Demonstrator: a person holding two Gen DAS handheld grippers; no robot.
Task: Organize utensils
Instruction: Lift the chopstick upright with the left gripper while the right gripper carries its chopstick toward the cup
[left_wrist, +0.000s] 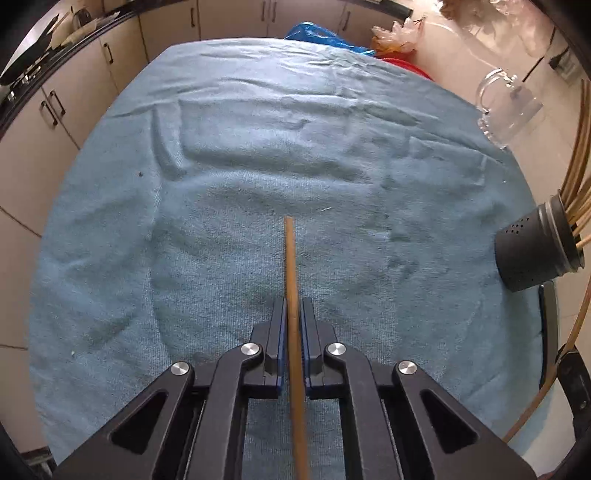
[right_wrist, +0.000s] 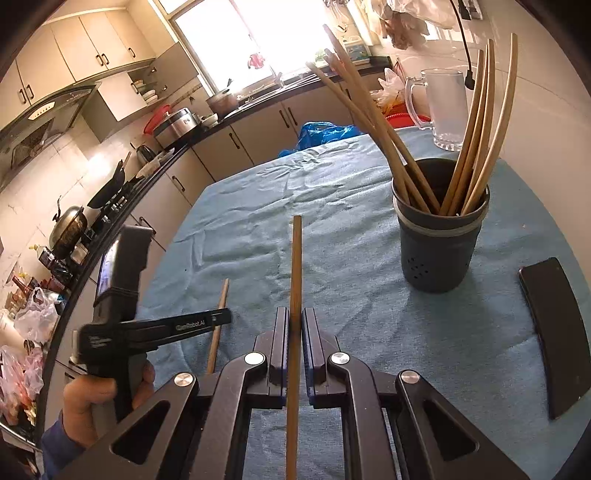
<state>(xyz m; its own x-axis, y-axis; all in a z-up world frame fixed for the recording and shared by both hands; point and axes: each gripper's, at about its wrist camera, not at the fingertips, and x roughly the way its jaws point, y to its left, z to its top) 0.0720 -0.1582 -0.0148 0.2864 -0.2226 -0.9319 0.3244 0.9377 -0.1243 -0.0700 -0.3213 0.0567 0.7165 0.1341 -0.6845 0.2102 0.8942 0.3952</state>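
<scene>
My left gripper (left_wrist: 294, 301) is shut on a wooden chopstick (left_wrist: 290, 258) that points forward over the blue towel (left_wrist: 258, 147). My right gripper (right_wrist: 294, 312) is shut on another wooden chopstick (right_wrist: 296, 258). A dark utensil cup (right_wrist: 439, 243) with several chopsticks (right_wrist: 476, 129) stands ahead and to the right of the right gripper; it shows at the right edge of the left wrist view (left_wrist: 535, 251). The left gripper (right_wrist: 221, 318) with its chopstick (right_wrist: 221, 295) shows at the left of the right wrist view.
A glass mug (right_wrist: 443, 107) stands at the towel's far right corner, also in the left wrist view (left_wrist: 506, 107). A black phone (right_wrist: 557, 332) lies right of the cup. A blue bag (right_wrist: 325, 133) lies behind the table. Kitchen counters with cookware (right_wrist: 70, 225) run along the left.
</scene>
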